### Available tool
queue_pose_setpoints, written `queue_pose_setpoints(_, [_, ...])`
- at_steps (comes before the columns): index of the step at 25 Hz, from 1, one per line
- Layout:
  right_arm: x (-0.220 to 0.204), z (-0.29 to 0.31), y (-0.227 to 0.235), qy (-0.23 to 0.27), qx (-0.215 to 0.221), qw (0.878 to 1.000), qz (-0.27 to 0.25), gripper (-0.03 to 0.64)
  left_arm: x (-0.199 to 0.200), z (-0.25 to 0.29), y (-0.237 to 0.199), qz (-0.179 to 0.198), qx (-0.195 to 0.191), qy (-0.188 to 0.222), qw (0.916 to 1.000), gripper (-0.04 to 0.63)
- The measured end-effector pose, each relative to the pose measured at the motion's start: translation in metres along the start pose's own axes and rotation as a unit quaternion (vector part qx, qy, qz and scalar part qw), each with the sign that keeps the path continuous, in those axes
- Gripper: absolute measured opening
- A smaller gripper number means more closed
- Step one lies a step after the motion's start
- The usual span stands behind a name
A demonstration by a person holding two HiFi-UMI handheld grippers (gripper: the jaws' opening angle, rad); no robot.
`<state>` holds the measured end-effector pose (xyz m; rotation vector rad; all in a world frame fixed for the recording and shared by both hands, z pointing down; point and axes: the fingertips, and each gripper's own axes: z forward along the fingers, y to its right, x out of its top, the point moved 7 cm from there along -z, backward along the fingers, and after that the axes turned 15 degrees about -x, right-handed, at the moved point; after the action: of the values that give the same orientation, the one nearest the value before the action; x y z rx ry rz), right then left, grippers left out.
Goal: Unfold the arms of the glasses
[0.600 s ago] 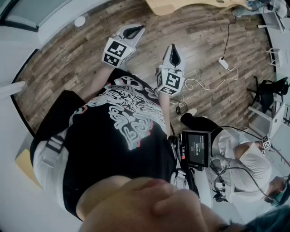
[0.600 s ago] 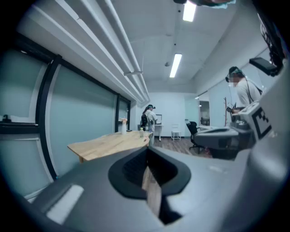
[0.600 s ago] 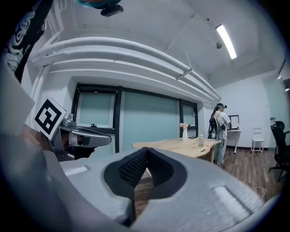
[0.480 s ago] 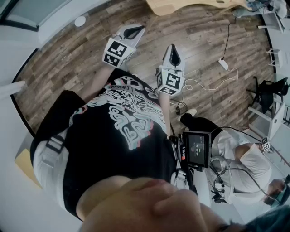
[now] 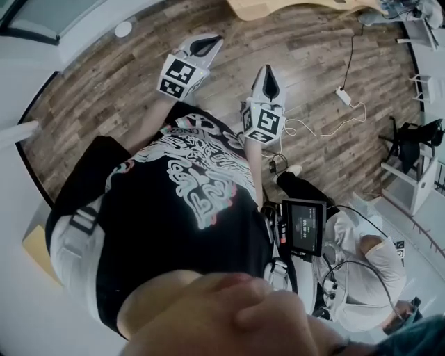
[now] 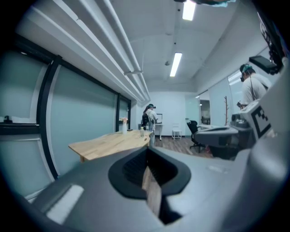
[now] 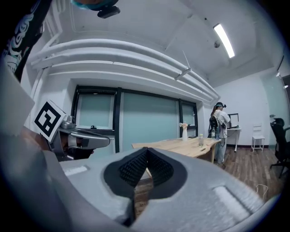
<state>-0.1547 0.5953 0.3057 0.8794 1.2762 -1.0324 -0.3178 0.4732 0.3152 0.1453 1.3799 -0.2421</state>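
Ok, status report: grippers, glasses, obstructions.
Left gripper shut, empty. Right gripper shut, empty. Glasses not in view. Both held over wood floor, wooden table ahead.

Glasses show in none of the three views; pose untellable.

The left gripper [image 5: 212, 42] and right gripper [image 5: 266, 71] are pale grey with black-and-white markers. The shirt [image 5: 188, 201] is black, printed white and red; the floor [image 5: 320, 55] is brown woodgrain.
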Motion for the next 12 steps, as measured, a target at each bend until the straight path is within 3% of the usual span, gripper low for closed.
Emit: queue_pose_setpoints(12, [-0.001,-0.018,0.013,0.017,-0.008,1.000,0.012,-0.002,0.003,-0.005,0.017,0.017,0.011,-0.008,0.9998,-0.011])
